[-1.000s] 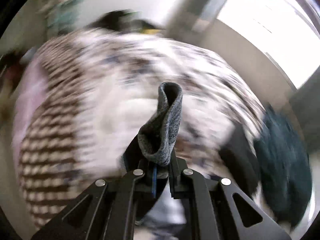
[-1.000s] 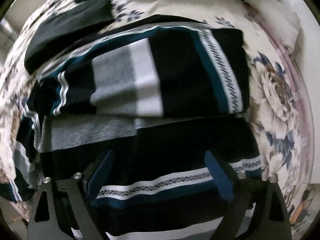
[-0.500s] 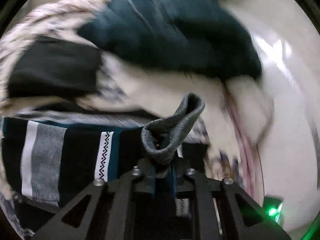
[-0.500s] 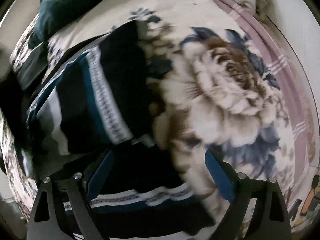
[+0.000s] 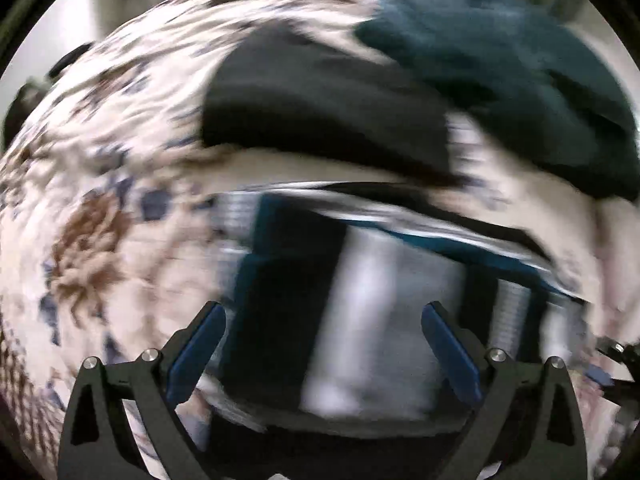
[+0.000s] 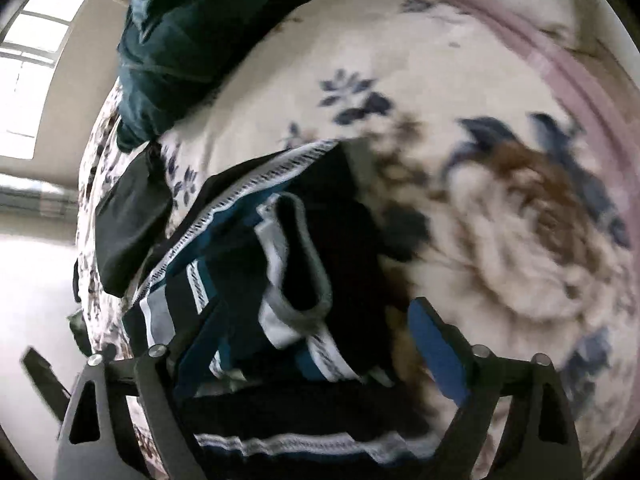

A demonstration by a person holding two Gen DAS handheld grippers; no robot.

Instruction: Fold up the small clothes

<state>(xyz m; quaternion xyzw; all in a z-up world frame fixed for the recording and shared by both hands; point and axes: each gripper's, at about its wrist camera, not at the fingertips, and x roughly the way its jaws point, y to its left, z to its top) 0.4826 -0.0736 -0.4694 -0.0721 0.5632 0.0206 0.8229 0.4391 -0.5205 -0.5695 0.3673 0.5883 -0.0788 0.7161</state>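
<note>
Lying between both tongs, left (image 5: 323, 338) and right (image 6: 308, 344), spread apart: striped garment (image 5: 372, 320).

Left gripper (image 5: 323, 352) with jaws wide apart, empty; right gripper (image 6: 276, 344) apparently spread too, left finger hidden.

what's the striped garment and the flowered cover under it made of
Striped garment: looks like soft knit, matte, with woven-in zigzag bands and a thick rolled edge. Flowered cover: seems a smooth printed woven cloth, matte, lying in soft wrinkles. Blur leaves the fibre open.
</note>
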